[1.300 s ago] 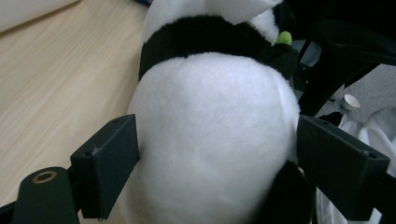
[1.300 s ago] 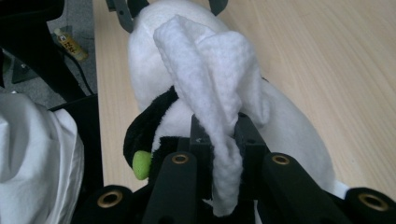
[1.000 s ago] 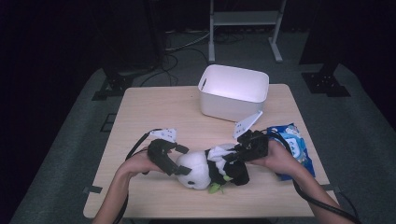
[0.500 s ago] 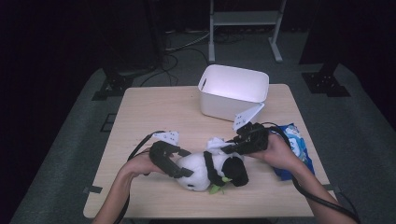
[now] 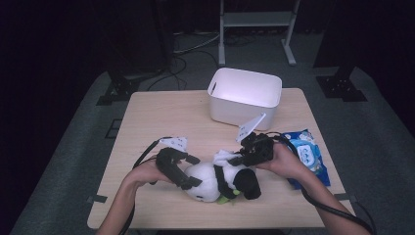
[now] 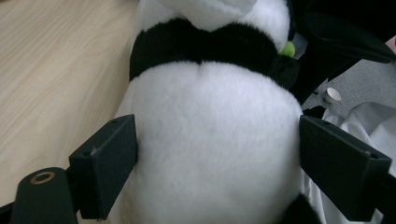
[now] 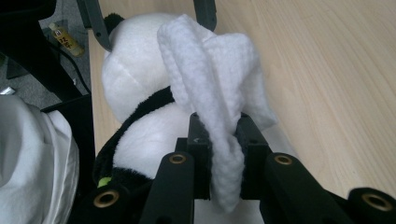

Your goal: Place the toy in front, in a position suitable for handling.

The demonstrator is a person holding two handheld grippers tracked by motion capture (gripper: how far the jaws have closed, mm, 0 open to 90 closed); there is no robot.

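Note:
A black-and-white plush panda point(image 5: 210, 178) lies on the wooden table point(image 5: 161, 117) near its front edge. My left gripper point(image 5: 192, 170) comes in from the left. Its jaws straddle the panda's white body point(image 6: 210, 140), with both pads against the fur. These jaws have just been opening a little, and the panda is still between them. My right gripper point(image 5: 240, 159) is shut on a folded white wipe point(image 7: 215, 79). It holds the wipe just above the panda's back point(image 7: 135, 70). In the high view, the wipe point(image 5: 224, 156) shows at the panda's upper side.
A white plastic bin point(image 5: 244, 105) stands at the back of the table, right of centre. A blue pack of wipes point(image 5: 306, 154) lies by the right edge, under my right hand. Stands and cables are on the dark floor beyond.
My right gripper has shifted slightly over the panda with the wipe in it. The left hand has stayed where it was, around the panda.

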